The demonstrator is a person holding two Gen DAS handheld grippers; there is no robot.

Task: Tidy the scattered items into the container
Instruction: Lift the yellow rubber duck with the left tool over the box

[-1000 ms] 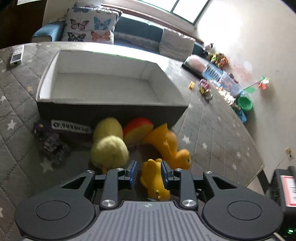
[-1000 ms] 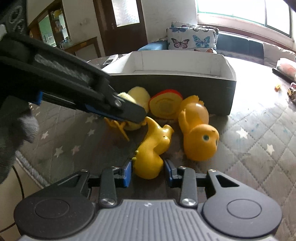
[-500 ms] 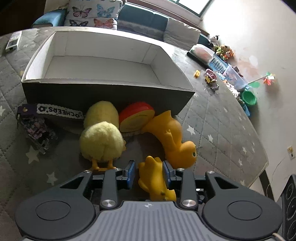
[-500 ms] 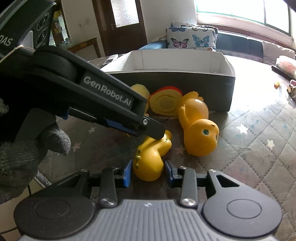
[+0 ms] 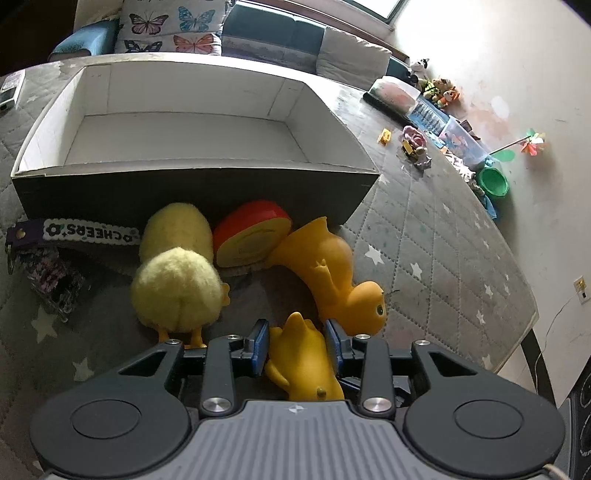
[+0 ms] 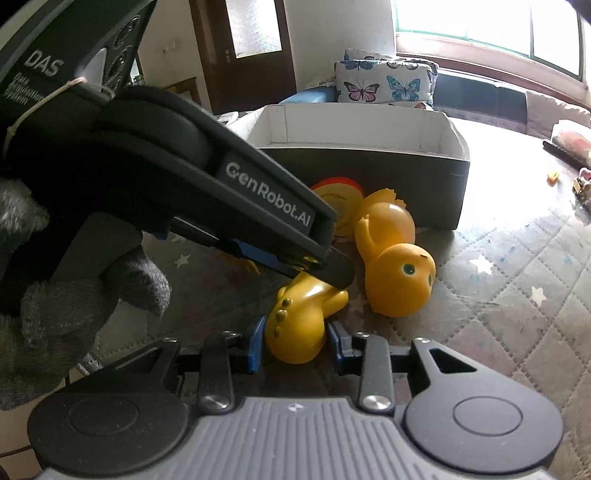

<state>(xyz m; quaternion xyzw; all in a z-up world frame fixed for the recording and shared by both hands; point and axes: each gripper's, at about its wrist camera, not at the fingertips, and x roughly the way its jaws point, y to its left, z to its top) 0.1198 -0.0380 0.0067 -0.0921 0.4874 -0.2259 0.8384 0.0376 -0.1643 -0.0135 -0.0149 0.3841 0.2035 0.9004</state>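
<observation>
A small yellow rubber dinosaur toy lies on the grey mat between both grippers. My left gripper is shut on one end of it. My right gripper brackets its other end with jaws close to its sides. The empty dark box with white inside stands just beyond. Against its front wall lie a fluffy yellow chick, a red and yellow toy and a larger orange rubber duck, which also shows in the right wrist view.
A purple "CHEERS" strap with a dark keychain lies left of the chick. A remote sits far left. Small toys, bins and a green bowl lie along the mat's right edge. A sofa with butterfly cushions stands behind the box.
My left gripper has moved closer to the box and higher, keeping its hold on the yellow dinosaur toy. In the right wrist view the left gripper now covers more of the frame.
</observation>
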